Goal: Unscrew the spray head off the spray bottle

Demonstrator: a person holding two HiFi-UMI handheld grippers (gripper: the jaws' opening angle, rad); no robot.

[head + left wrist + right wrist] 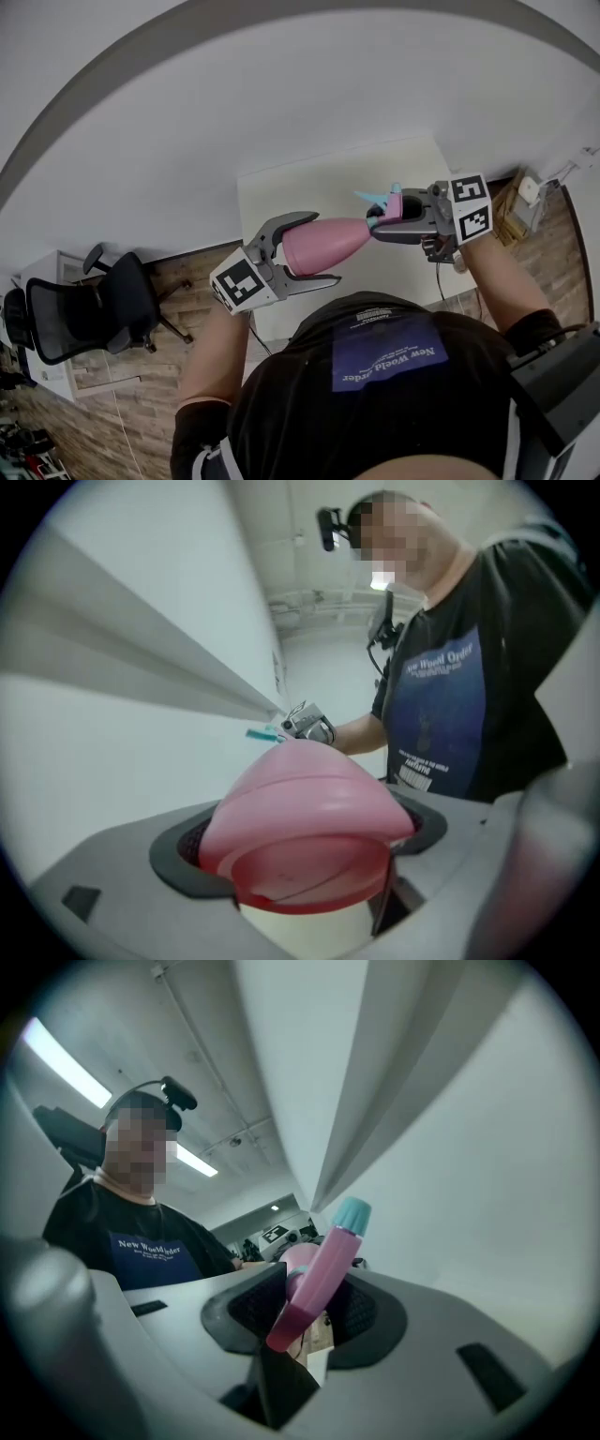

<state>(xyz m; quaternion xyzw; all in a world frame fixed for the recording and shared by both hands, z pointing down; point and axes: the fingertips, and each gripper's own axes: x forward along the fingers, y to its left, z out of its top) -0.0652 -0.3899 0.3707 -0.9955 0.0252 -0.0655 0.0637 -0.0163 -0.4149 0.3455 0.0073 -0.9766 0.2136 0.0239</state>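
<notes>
L gripper (325,249) jaws clamped on pink spray bottle (314,246), R gripper (378,225) jaws gripping spray head (392,202)

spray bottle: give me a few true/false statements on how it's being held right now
1. The left gripper is shut on the pink spray bottle. True.
2. The bottle stands upright on a table. False: it is held sideways in the air between both grippers.
3. The right gripper grips the spray head. True.
4. The spray head has a yellow end. False: its tip is teal.
</notes>
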